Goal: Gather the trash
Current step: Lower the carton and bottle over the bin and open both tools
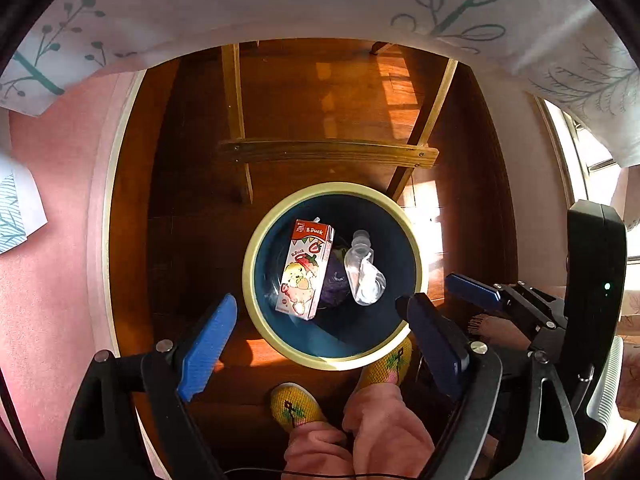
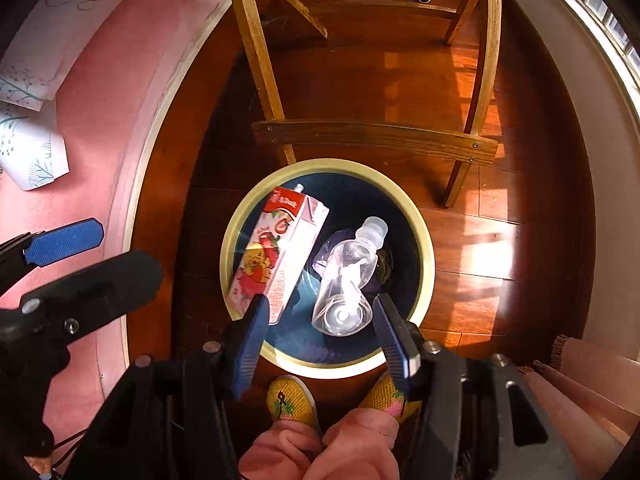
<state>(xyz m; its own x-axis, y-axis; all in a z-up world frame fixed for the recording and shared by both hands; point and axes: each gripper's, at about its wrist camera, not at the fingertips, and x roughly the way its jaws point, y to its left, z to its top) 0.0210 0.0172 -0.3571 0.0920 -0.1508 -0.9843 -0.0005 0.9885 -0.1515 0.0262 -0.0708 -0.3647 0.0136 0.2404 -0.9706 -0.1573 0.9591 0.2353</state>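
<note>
A round bin (image 1: 256, 248) with a cream rim and dark blue inside stands on the wooden floor below both grippers. In it lie a pink strawberry drink carton (image 1: 304, 272), a clear plastic bottle (image 1: 362, 272) and something purple (image 1: 334, 280) beneath them. My left gripper (image 1: 320, 300) hangs open above the bin, its blue fingers (image 1: 208, 344) wide on either side, gripping nothing. In the right wrist view my right gripper (image 2: 320, 300) is open over the bin (image 2: 426, 256). The bottle (image 2: 348, 276) and carton (image 2: 280, 252) lie below it, clear of the pads.
A wooden chair's legs and crossbar (image 1: 328, 152) stand just behind the bin. A person's feet in yellow slippers (image 1: 294, 402) and pink trousers are at its near side. A pink wall with a cream baseboard (image 1: 108, 200) runs on the left. A patterned white cloth (image 1: 280, 4) hangs above.
</note>
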